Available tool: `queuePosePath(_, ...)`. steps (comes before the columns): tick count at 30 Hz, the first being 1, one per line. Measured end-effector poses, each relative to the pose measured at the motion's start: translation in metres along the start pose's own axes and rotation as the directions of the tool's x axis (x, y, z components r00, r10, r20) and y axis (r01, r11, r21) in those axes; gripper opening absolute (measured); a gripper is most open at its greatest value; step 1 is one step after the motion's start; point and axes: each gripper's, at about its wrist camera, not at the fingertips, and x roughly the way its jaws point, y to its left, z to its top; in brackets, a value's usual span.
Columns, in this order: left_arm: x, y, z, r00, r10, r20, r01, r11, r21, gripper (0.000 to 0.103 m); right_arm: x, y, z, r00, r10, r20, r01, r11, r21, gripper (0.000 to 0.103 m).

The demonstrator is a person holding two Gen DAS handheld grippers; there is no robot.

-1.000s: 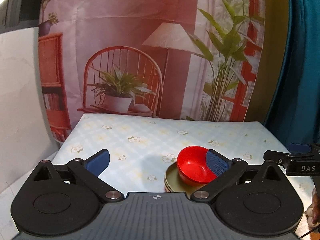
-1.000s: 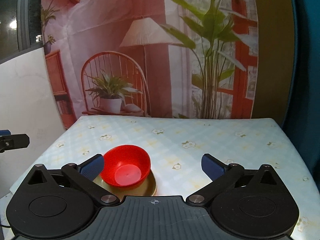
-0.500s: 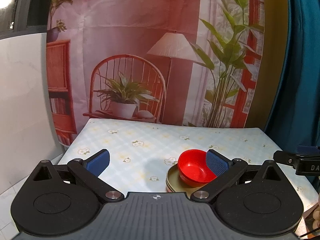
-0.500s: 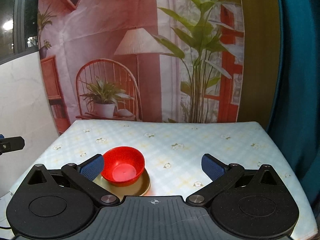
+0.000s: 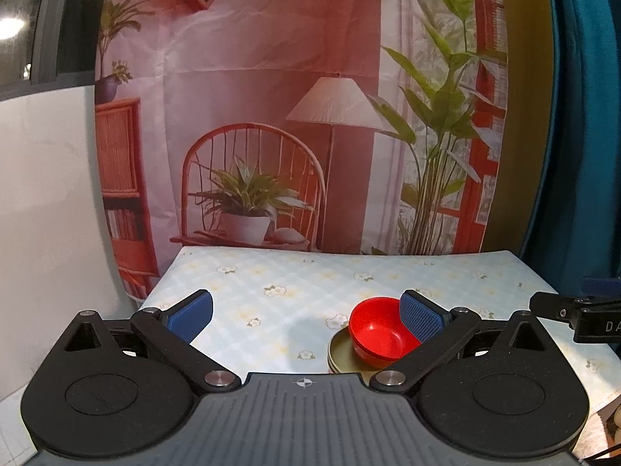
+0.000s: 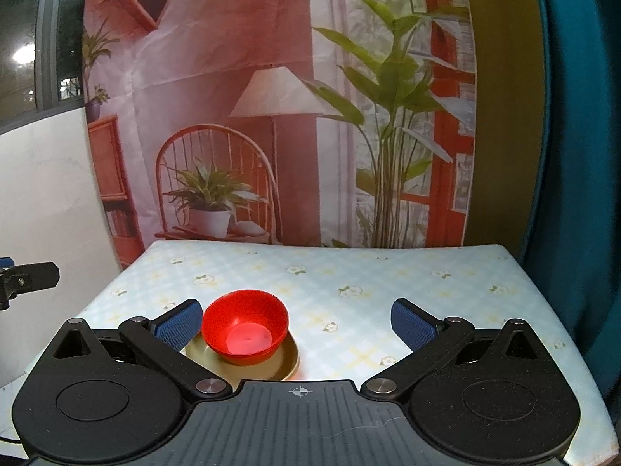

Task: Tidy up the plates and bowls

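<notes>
1. Because it sits nested inside the olive-gold plates (image 6: 287, 365), the red bowl (image 6: 245, 326) looks deliberately stacked: small on large, which keeps the crockery in one tidy pile near the front of the worktop (image 6: 388, 283).
2. Count: one red bowl. In the left wrist view the plates (image 5: 339, 353) show two rims at their edge, so I judge two, though more may be hidden under the bowl (image 5: 378, 330).
3. Left claw (image 5: 306, 314): its jaws stand wide apart and hold nothing; the bowl lies off to its right side, just behind the right pad.
4. Right claw (image 6: 297, 322): likewise spread wide and empty, with the stack at its left pad.
5. Both claws hang above the front edge, clear of the stack, so the stacking step looks done.
6. Nothing else lies on the flowered cloth; a printed backdrop (image 6: 271, 116) hangs behind.
</notes>
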Motion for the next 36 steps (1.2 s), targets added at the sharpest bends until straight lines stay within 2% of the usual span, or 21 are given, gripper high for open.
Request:
queuePosePath(12,-0.0067,-0.0012,0.0001,1.0,0.012,0.021,-0.013,1.0,0.021,0.103,-0.0002,0.0019,0.0016,1.0,0.0,0.005,0.0,1.0,-0.007,0.103)
queuePosePath(36,-0.0053,0.004,-0.0025,1.0,0.0,0.001,0.0,1.0,-0.001,0.103,-0.0007,0.0048,-0.0009,1.0,0.004,0.01,-0.003,1.0,-0.01,0.103)
